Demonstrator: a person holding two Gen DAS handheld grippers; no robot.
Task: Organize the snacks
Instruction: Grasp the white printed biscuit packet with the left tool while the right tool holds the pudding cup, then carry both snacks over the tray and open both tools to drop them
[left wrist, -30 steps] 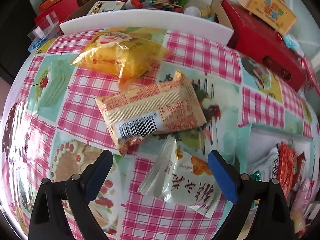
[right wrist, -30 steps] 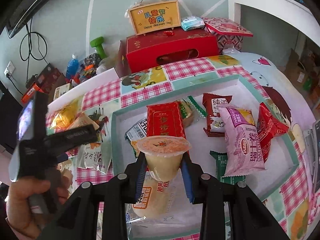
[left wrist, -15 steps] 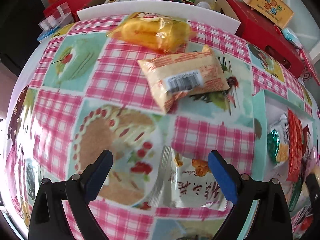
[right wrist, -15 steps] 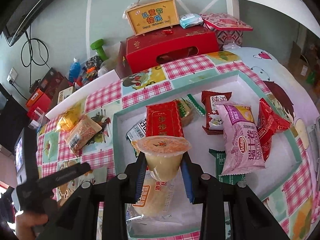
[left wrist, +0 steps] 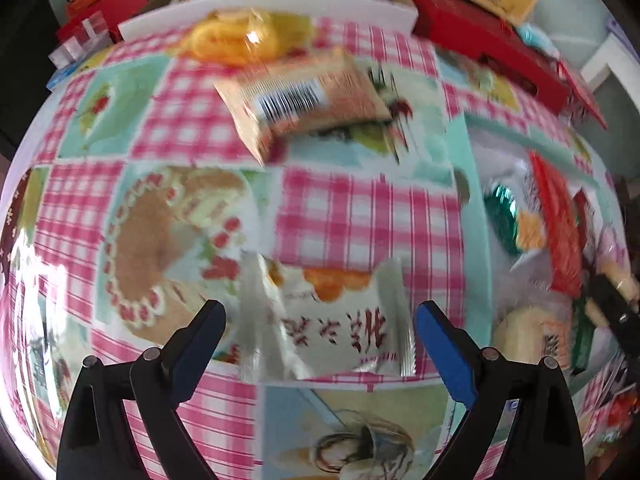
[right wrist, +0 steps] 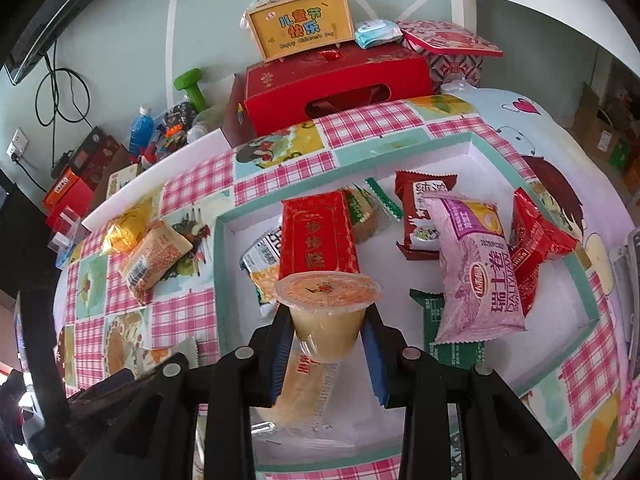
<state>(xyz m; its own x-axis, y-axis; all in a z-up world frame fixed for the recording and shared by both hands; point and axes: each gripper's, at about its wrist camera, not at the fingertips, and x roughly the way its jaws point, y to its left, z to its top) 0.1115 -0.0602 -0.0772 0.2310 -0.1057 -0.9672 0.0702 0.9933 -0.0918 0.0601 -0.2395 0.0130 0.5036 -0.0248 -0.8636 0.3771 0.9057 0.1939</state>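
My left gripper point(left wrist: 320, 340) is open just above the checked tablecloth, its blue pads either side of a white snack packet with red characters point(left wrist: 332, 320). Beyond it lie an orange barcode packet point(left wrist: 304, 104) and a yellow bag point(left wrist: 244, 38). My right gripper point(right wrist: 326, 344) is shut on a jelly cup point(right wrist: 326, 308) and holds it above the teal-rimmed tray point(right wrist: 520, 168). The tray holds a red packet point(right wrist: 316, 236), a pink packet point(right wrist: 476, 268) and several other snacks. The orange packet point(right wrist: 156, 254) and yellow bag point(right wrist: 126, 226) lie on the cloth left of the tray.
A red gift box point(right wrist: 336, 84) with a yellow box point(right wrist: 300, 26) on top stands behind the tray. A green dumbbell point(right wrist: 190, 88), a blue bottle point(right wrist: 140, 130) and boxes crowd the back left. The tray's edge point(left wrist: 468, 184) is right of the left gripper.
The left gripper has drawn back toward the near table edge and now straddles the white packet. The right gripper still holds the jelly cup over the tray, barely moved.
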